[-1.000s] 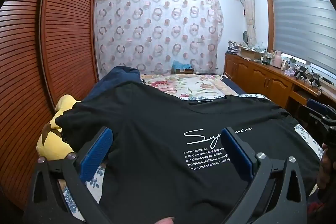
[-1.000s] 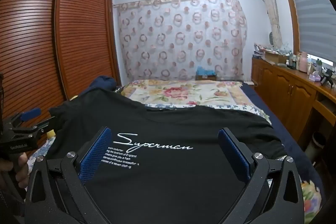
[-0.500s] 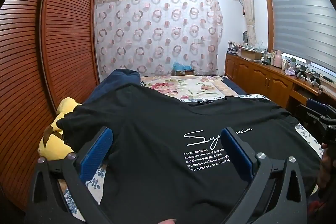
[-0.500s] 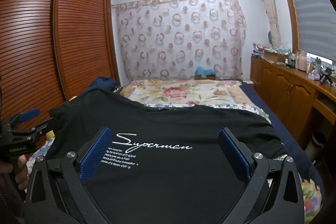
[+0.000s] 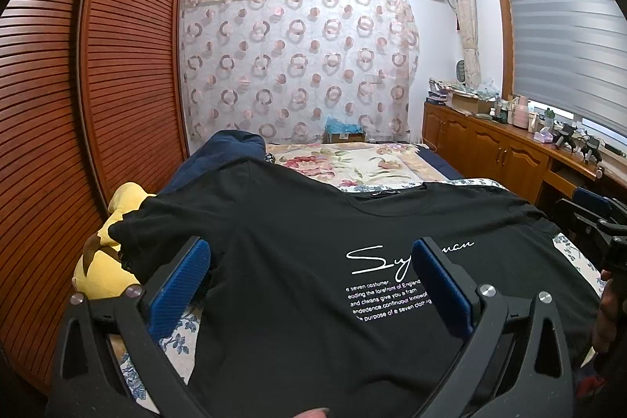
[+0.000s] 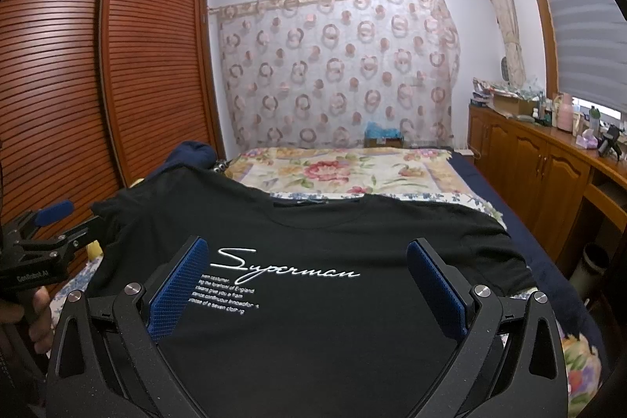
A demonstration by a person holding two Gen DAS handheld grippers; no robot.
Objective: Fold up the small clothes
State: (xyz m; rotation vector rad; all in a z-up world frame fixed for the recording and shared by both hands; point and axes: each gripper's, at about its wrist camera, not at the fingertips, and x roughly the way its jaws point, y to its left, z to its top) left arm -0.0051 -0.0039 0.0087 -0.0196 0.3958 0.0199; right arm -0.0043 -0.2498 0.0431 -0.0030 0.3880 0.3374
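Note:
A black T-shirt (image 5: 298, 261) with white "Superman" lettering lies spread face up on the bed; it also shows in the right wrist view (image 6: 313, 253). My left gripper (image 5: 309, 285) is open and empty, hovering over the shirt's left half near the left sleeve. My right gripper (image 6: 307, 285) is open and empty over the shirt's chest print. The left gripper also shows at the left edge of the right wrist view (image 6: 43, 237). The right gripper also shows at the right edge of the left wrist view (image 5: 591, 218).
The bed has a floral quilt (image 5: 352, 163) beyond the shirt. A yellow plush toy (image 5: 106, 261) and a dark blue bundle (image 5: 231, 147) lie at the bed's left. A louvred wooden wardrobe (image 5: 78, 104) stands left, a cluttered wooden cabinet (image 5: 509, 151) right.
Both grippers have stayed open with almost no movement. The shirt lies as before.

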